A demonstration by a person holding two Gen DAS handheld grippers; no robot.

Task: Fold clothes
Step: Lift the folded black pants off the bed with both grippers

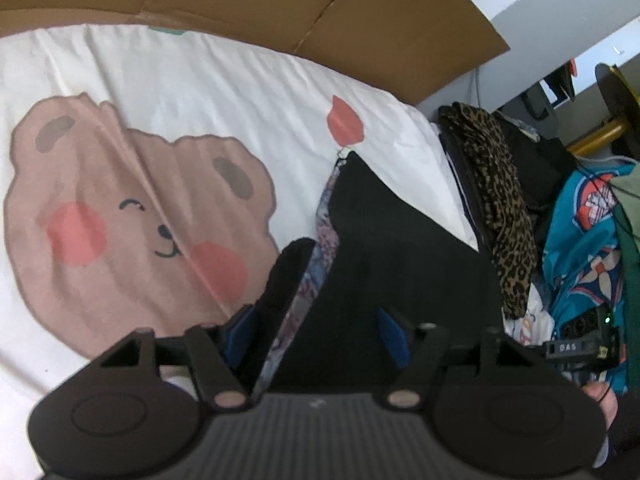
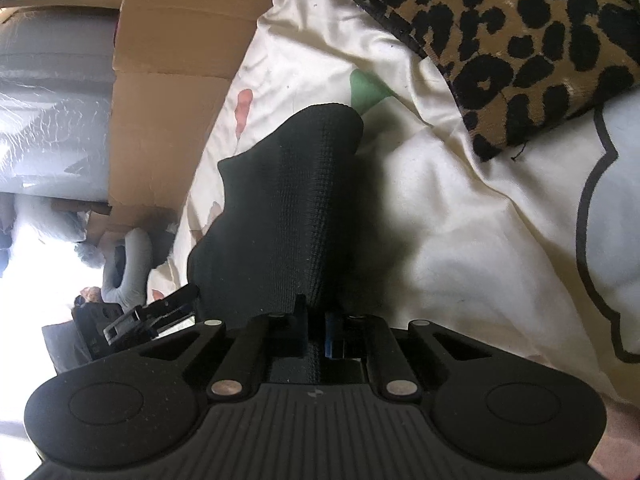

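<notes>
While the black garment (image 1: pixel 384 240) lies spread on a white bedsheet (image 1: pixel 192 72) printed with a brown bear face (image 1: pixel 132 216), both tools grip it. From the left wrist view, the left hand-held gripper (image 1: pixel 320 328) has its fingers set wide apart with the dark cloth and a patterned blue-grey strip (image 1: pixel 316 240) filling the gap; whether the pads press the fabric cannot be told. From the right wrist view, the right hand-held gripper (image 2: pixel 316 320) has its fingers drawn close together, clamped on a ribbed edge of the black garment (image 2: pixel 288 200), which rises toward 12 o'clock over the sheet (image 2: pixel 460 220). A leopard-print cloth (image 2: pixel 520 40) lies at 1 o'clock, and brown cardboard (image 2: pixel 172 80) stands at 10 o'clock. In the left view the leopard-print cloth (image 1: pixel 504 200) sits at 3 o'clock beside a teal patterned fabric (image 1: pixel 584 248).
</notes>
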